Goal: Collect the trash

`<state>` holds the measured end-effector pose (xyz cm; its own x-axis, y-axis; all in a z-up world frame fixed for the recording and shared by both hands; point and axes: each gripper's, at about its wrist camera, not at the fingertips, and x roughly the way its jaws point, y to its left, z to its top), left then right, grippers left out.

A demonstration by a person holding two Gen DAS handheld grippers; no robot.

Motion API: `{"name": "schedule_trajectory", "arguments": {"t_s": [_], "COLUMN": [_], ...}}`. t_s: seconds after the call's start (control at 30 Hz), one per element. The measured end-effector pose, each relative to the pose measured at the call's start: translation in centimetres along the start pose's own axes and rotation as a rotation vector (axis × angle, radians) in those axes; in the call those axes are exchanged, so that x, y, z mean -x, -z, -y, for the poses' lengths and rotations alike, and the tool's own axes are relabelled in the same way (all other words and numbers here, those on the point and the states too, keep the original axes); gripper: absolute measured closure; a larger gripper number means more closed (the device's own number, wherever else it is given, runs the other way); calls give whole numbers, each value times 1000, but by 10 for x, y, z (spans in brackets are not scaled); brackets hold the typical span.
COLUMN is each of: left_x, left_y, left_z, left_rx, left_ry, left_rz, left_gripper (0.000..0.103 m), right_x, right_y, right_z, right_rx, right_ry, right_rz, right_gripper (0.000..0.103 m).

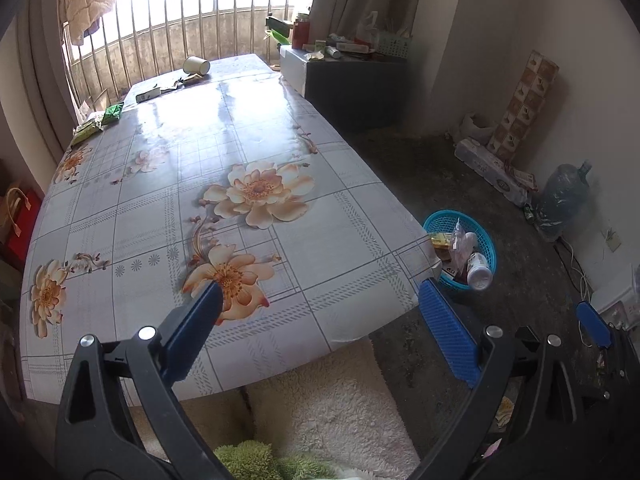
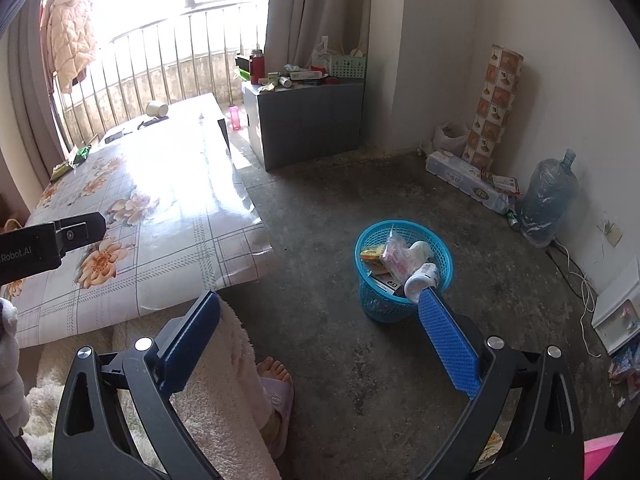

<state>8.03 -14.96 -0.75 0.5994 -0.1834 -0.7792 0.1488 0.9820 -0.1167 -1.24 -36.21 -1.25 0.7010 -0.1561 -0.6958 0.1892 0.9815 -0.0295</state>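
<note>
Both my left gripper and right gripper gape empty; blue basket of trash at one o'clock.

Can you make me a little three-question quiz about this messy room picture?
1. True or false: the blue basket stands on the table.
2. Which piece of trash lies tipped on its side at the far end of the table? A) paper cup B) banana peel C) newspaper
3. Fill in: both the left gripper and the right gripper are ____ and hold nothing.

Key: 1 false, it stands on the floor beside the table. 2 A. 3 open.
</note>
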Motion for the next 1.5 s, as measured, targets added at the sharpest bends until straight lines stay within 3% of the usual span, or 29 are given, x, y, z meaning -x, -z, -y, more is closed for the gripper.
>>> {"name": "schedule_trajectory", "arguments": {"t_s": [0.43, 1.5], "left_x": [-25, -34], "left_y": [7, 8], "left_z": [12, 9], "left_rx": [-15, 9], "left_ry": [14, 17], "left_rz": [-59, -104], "left_gripper": [9, 9], "right_x": [-19, -28], "right_y": [-1, -2], "right_z": [1, -4], "right_rx": [1, 24], "right_ry": [18, 17], "right_rz": [-67, -92], "right_gripper": [6, 6]}}
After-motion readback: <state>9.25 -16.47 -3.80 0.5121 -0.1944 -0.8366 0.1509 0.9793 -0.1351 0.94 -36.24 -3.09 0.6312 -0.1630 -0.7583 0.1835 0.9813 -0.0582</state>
